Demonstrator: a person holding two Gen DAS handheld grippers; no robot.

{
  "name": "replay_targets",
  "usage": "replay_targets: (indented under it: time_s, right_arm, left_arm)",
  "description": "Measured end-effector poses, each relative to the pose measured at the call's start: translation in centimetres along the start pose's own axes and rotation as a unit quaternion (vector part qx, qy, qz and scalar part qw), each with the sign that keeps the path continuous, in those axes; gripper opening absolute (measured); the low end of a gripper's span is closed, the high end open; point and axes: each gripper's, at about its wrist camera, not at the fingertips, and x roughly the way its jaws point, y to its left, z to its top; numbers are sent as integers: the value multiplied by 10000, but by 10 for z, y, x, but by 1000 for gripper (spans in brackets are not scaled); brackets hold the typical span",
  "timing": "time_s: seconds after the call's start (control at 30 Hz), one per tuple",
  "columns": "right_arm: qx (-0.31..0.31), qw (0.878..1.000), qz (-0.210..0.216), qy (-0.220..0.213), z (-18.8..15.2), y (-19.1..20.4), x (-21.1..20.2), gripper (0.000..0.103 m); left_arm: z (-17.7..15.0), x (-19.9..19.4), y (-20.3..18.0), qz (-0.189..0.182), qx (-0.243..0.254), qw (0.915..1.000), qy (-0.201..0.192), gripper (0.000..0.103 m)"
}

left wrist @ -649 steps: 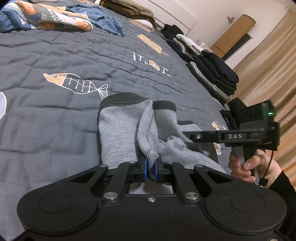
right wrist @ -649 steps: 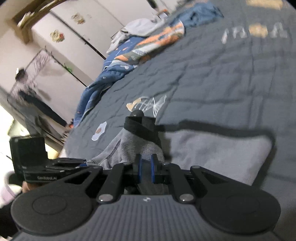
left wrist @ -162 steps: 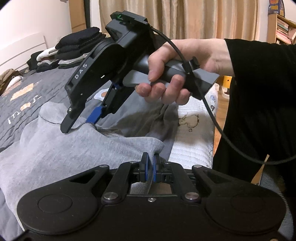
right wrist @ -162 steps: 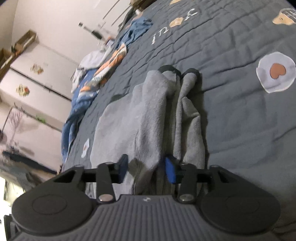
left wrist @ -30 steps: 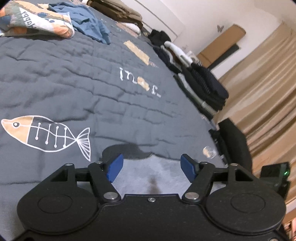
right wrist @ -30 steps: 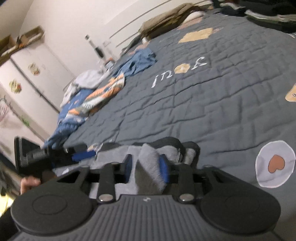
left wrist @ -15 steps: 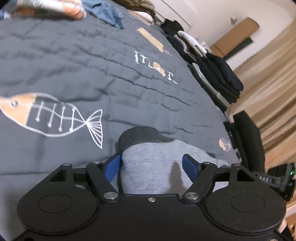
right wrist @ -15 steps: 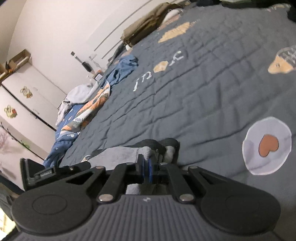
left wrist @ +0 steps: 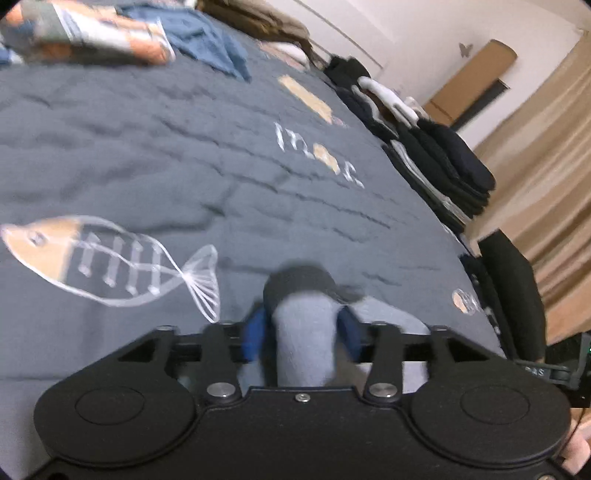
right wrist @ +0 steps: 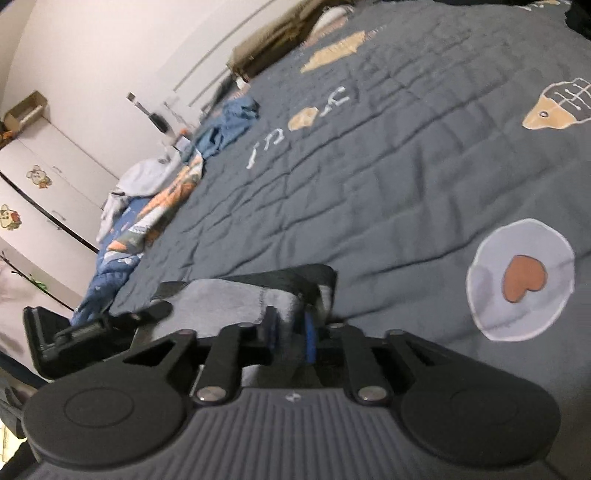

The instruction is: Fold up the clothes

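**Grey garment caught at both ends on the bed**

We see the grey garment [left wrist: 304,332] lying on the quilt [left wrist: 147,155] of the bed, at its near edge. It has dark cuffs [left wrist: 299,282], and one cuffed end rises between the blue pads [left wrist: 255,334] of our left hand-held gripper [left wrist: 301,332]. That gripper's jaws have just been closing, and both pads now touch the bunched cloth, so we read it as gripping the garment.

From the right wrist view, the other end of the garment [right wrist: 225,299] sits by our right hand-held gripper [right wrist: 290,334]. Its jaws have just been opening a little, yet they stand narrow with a fold of grey cloth between the pads [right wrist: 309,338]; the pads press on it. The left hand-held gripper [right wrist: 96,332] shows at that view's left edge, touching the same garment.

Beyond the garment, the quilt carries a fish print [left wrist: 107,260], lettering [left wrist: 317,155] and an egg print [right wrist: 521,278]. Well apart, at the far side, lie a blue cloth [left wrist: 210,48] and a patterned bundle [left wrist: 96,35]. A stack of dark folded clothes [left wrist: 439,162] sits along the bed's right edge, with curtains [left wrist: 546,177] behind.
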Motion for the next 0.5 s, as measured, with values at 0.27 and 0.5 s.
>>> replay_targets:
  time_s: [0.27,0.5]
  right_arm:
    - [-320,9986,336,-254,0,27,-43,34]
    - [-563,9935,954,272,-35,60,-46,42]
  left_arm:
    - [6,-46,-18,-293,10,9988,-390,65]
    - [-23,-57,-55,-565,362,9977,-96,68]
